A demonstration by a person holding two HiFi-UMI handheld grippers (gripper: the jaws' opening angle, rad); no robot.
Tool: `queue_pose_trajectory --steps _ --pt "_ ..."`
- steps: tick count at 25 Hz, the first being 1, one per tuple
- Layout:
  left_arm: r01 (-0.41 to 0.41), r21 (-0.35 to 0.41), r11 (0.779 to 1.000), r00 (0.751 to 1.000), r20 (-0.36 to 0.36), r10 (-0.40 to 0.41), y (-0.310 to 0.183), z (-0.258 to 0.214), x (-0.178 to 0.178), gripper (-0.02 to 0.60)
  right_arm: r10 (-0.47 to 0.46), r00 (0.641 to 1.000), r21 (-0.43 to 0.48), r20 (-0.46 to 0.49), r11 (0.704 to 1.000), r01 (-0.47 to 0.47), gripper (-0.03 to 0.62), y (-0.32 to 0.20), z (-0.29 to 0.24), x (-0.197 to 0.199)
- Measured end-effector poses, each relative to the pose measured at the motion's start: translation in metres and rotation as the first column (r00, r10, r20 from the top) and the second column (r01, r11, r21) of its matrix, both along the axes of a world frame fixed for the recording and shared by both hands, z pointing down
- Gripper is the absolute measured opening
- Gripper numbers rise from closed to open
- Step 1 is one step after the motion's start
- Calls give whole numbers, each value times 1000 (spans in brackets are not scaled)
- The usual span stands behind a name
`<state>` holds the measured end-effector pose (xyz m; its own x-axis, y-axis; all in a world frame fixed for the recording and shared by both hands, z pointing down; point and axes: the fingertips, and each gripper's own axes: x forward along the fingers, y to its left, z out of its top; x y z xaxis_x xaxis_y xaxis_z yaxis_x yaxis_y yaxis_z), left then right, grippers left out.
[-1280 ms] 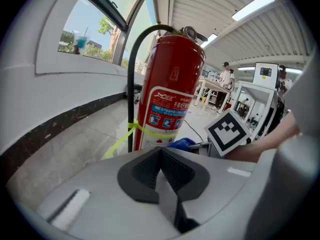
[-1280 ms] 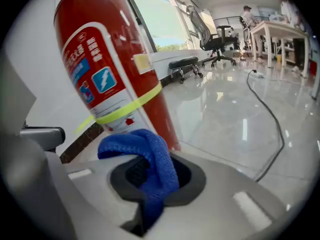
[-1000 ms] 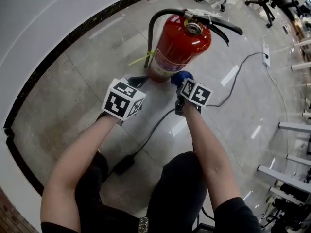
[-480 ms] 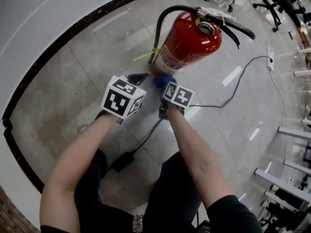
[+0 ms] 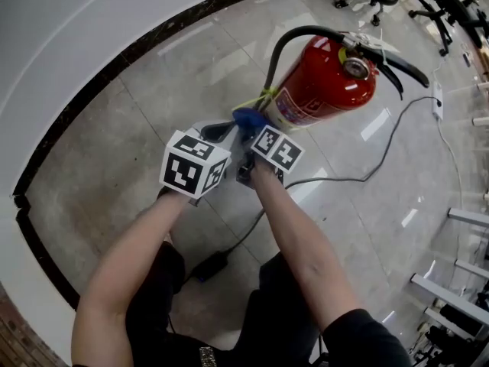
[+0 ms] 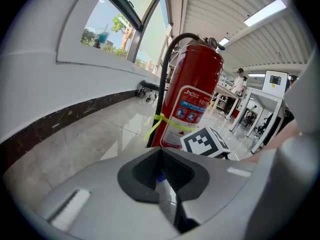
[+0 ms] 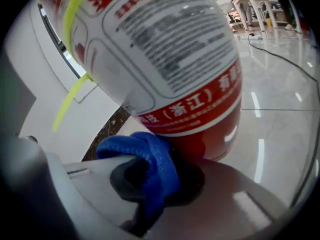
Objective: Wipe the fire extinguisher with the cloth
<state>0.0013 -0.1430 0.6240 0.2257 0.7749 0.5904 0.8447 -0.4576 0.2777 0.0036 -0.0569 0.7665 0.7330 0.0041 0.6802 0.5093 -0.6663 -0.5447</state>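
Holds the left gripper [image 5: 219, 131] clenched on nothing, just beside the right gripper [image 5: 246, 130]. Clamps the blue cloth [image 5: 247, 118] in the right jaws and presses it against the lower body of the red fire extinguisher [image 5: 325, 86], standing on the tiled floor [image 5: 114, 151].

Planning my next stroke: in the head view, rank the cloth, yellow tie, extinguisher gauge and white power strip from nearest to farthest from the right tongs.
1. Cloth, clamped in the right tongs.
2. Yellow tie, just beyond, low on the extinguisher.
3. Gauge, atop it, to the right.
4. Power strip, on the floor, far right.
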Motion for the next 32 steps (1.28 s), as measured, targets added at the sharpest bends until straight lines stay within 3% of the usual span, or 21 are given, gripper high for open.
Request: queue_pose_trajectory --steps 6,13,16,21,28,32 --pt "56 -44 997 998 29 -55 -9 -7 27 6 84 995 -61 -62 994 -88 29 -3 -7 24" --pt "7 -31 1000 1000 3 -7 4 -8 18 6 -101 995 -146 17 984 102 29 1 -1 -8" --pt "-14 -35 999 1000 -12 14 15 -12 6 6 -136 989 -169 53 975 143 29 14 4 -31" --pt "-76 -13 997 996 -36 76 26 -11 -24 6 -224 971 -240 82 941 237 29 35 2 -50" --pt "-69 -17 997 996 -49 68 35 -17 -39 6 -261 957 -299 126 910 288 29 71 2 -67" --pt "-105 -10 994 991 -82 104 43 -22 -54 6 -208 974 -338 91 913 227 29 108 -18 -77"
